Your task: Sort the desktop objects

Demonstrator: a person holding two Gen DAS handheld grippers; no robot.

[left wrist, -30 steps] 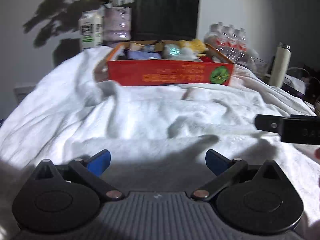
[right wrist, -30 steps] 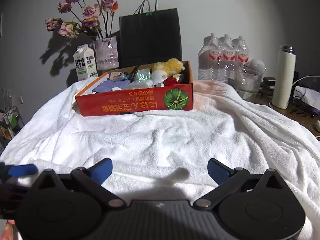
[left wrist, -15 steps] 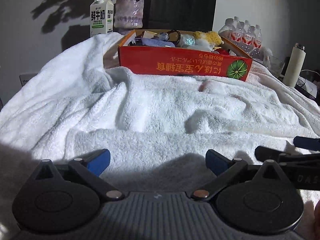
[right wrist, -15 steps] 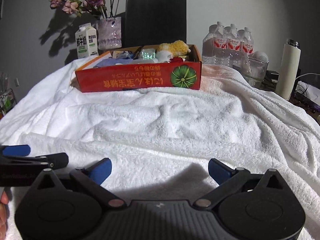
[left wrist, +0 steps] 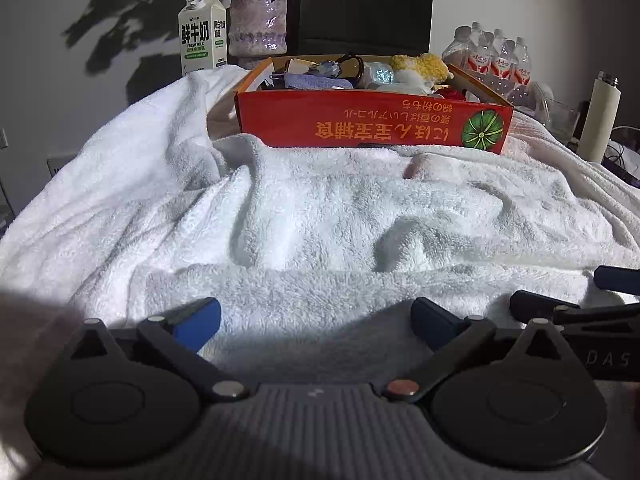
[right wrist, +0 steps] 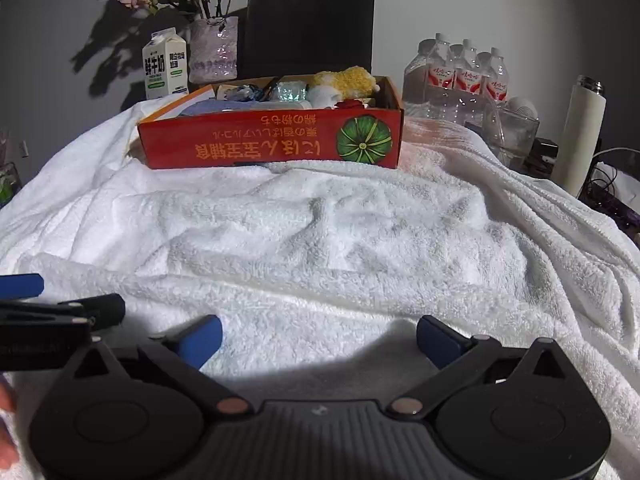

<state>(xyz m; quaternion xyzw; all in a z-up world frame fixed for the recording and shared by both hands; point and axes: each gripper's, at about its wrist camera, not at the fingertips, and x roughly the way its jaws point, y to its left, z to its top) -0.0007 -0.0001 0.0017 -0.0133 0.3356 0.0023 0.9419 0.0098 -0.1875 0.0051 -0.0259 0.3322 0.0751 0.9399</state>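
A red cardboard box [left wrist: 372,124] [right wrist: 272,140] stands at the far side of a white towel [left wrist: 320,220] [right wrist: 320,240]. It holds several small items, among them a yellow plush toy [left wrist: 420,66] [right wrist: 348,78] and a purple cloth [left wrist: 316,80]. My left gripper [left wrist: 316,320] is open and empty, low over the near part of the towel. My right gripper [right wrist: 318,336] is open and empty, also low and near. Each gripper shows at the edge of the other's view, the right one [left wrist: 580,312] and the left one [right wrist: 48,312].
Behind the box stand a milk carton [left wrist: 202,34] [right wrist: 166,64], a vase of flowers [right wrist: 212,52], a black paper bag [right wrist: 310,24] and a pack of water bottles [right wrist: 464,76]. A white flask [right wrist: 580,136] and a glass jar [right wrist: 512,132] stand at the right.
Both grippers have drawn back from the box and dropped lower toward the near edge of the towel. Both stayed open and empty.
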